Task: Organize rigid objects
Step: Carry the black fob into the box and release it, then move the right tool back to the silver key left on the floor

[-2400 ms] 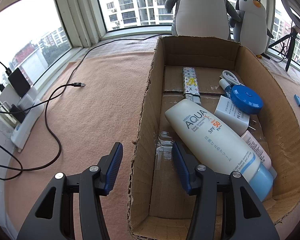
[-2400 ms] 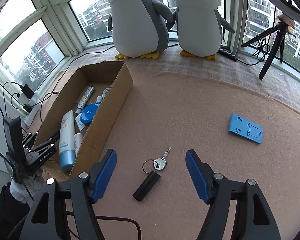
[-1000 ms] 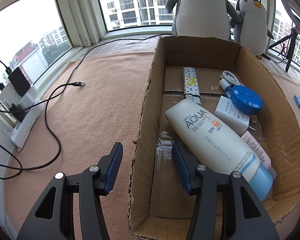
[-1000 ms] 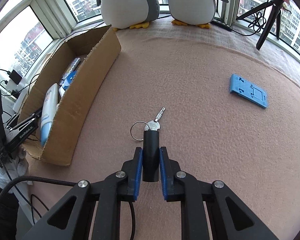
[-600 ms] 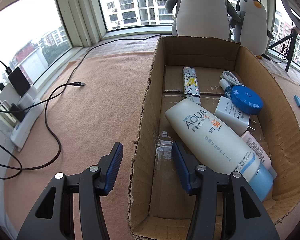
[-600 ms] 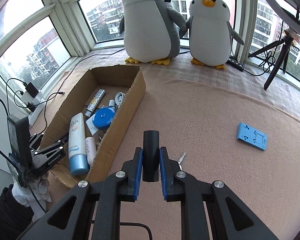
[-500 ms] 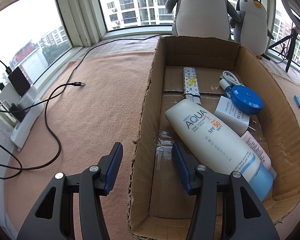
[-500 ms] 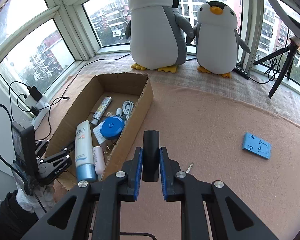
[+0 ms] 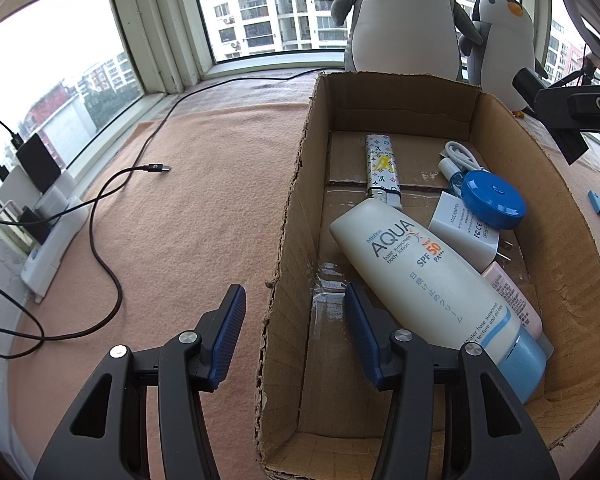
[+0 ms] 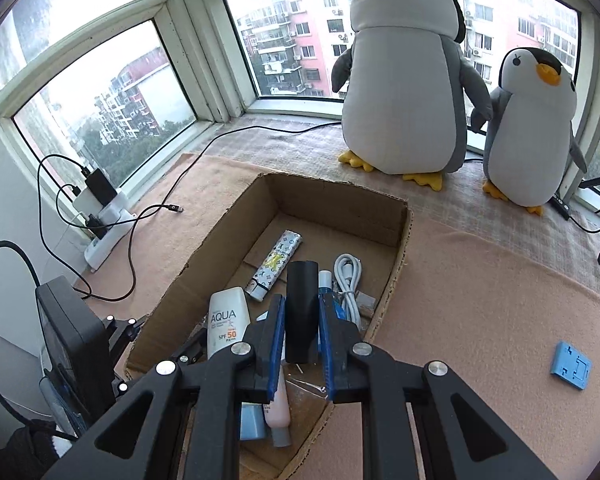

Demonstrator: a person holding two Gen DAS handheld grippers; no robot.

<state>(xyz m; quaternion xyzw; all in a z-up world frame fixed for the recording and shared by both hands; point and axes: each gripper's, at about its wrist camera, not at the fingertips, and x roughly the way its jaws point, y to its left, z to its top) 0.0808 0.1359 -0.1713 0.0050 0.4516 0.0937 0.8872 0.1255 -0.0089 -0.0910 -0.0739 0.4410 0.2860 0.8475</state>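
Two grippers worked around one open brown cardboard box [image 10: 396, 240] that sat on a peach felt mat [image 9: 188, 208]. The right gripper [image 10: 301, 332] was squeezed tight on a black tube-shaped key holder [image 10: 302, 304], with its blue pads pressed on both sides, and it held the holder up in the air over the box. The keys could not be seen.

The left gripper [image 9: 292, 334] sat at the near end of the box. Its blue fingers [image 9: 230, 332] stood apart with the left wall of the box between them, one finger outside and one inside. I could not tell if the pads pressed on the wall.

Inside the box lay a big white sunscreen tube with a blue cap [image 9: 432, 276], a patterned lighter [image 9: 382, 168] beyond it, a round blue tape measure [image 9: 494, 200], a white plug adapter [image 9: 460, 232], a small pink tube [image 9: 512, 300] and a coiled white cable [image 10: 348, 280].

Outside the box, on the mat to its right, lay a flat blue plastic stand [image 10: 571, 364]. Behind the box stood a big plush penguin [image 10: 404, 92] and a small plush penguin [image 10: 528, 128] by the window. To the left of the box a black charging cable [image 9: 104, 216] curled across the mat.
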